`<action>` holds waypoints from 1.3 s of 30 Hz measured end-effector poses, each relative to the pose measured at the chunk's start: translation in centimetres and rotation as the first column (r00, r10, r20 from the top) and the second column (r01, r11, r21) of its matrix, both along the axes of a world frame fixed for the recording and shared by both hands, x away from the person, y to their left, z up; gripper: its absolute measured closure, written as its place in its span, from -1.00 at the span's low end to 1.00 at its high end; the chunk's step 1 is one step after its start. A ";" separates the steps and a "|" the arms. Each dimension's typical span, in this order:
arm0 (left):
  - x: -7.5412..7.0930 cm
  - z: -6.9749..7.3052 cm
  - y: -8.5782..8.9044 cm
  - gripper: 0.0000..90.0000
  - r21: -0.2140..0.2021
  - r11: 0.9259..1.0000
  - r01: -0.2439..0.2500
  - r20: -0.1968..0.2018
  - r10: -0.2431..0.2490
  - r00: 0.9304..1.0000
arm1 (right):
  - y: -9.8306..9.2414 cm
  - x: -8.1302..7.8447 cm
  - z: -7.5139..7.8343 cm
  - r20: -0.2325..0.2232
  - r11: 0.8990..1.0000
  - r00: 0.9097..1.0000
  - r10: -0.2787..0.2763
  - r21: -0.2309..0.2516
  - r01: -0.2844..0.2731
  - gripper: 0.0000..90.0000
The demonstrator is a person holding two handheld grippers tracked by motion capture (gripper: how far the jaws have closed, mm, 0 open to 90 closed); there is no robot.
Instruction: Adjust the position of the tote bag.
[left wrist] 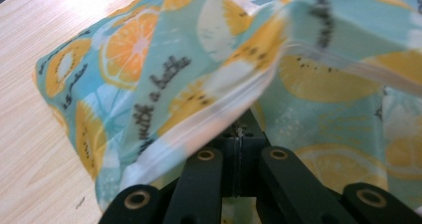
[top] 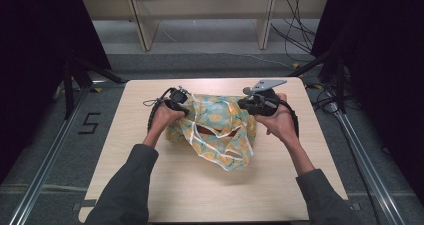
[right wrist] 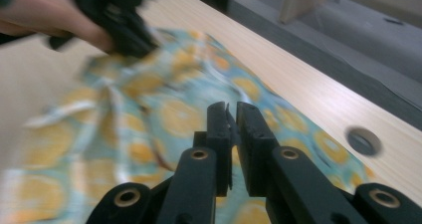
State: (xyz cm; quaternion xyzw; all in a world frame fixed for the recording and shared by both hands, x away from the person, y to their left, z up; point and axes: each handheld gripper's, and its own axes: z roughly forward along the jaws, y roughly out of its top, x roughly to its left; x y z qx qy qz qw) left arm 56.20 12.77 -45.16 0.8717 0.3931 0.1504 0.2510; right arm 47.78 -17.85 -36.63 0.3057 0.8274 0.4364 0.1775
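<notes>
A soft teal bag (top: 220,130) printed with orange slices lies rumpled on the middle of the wooden table (top: 200,195). My left gripper (top: 186,110) is at the bag's upper left. In the left gripper view its jaws (left wrist: 240,132) meet on a pale hem of the bag (left wrist: 149,59), which drapes over their tips. My right gripper (top: 242,104) is at the bag's upper right. In the right gripper view its jaws (right wrist: 233,109) stand a narrow slit apart above the bag (right wrist: 174,114), with nothing between them. The other hand and its gripper (right wrist: 124,30) show blurred beyond.
A round hole (right wrist: 363,140) sits in the tabletop near its far right edge. Metal rails (top: 370,175) run along both sides of the table. Wooden shelf legs (top: 145,30) and loose cables (top: 295,30) stand on the floor behind it.
</notes>
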 end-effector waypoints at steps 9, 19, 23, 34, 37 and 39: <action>-0.5 0.2 0.2 0.97 -0.027 1.000 0.007 0.006 -0.007 1.000 | 7.5 -2.9 -3.4 -0.123 0.963 0.973 0.197 -0.162 -0.216 1.00; -1.5 0.8 0.6 0.95 -0.054 0.998 0.023 0.025 -0.022 0.999 | 10.9 -2.0 -7.6 -0.151 0.899 0.967 0.203 -0.362 -0.246 1.00; -3.9 1.0 0.8 0.92 -0.044 0.995 0.090 0.053 -0.088 0.995 | 9.5 1.3 -6.9 -0.095 0.924 0.993 0.074 -0.367 -0.104 1.00; -14.2 -3.2 0.2 0.90 0.018 0.944 0.330 -0.001 -0.330 0.944 | 8.1 7.7 -7.3 -0.088 0.881 0.988 -0.128 -0.467 0.072 1.00; -14.5 -2.7 0.2 0.89 -0.003 0.944 0.329 0.026 -0.329 0.944 | 8.0 7.6 -7.1 -0.100 0.893 0.990 -0.099 -0.448 0.044 1.00; -14.4 -1.5 0.0 0.88 -0.029 0.950 0.310 0.079 -0.307 0.948 | 8.0 7.4 -6.7 -0.103 0.902 0.991 -0.090 -0.430 0.038 1.00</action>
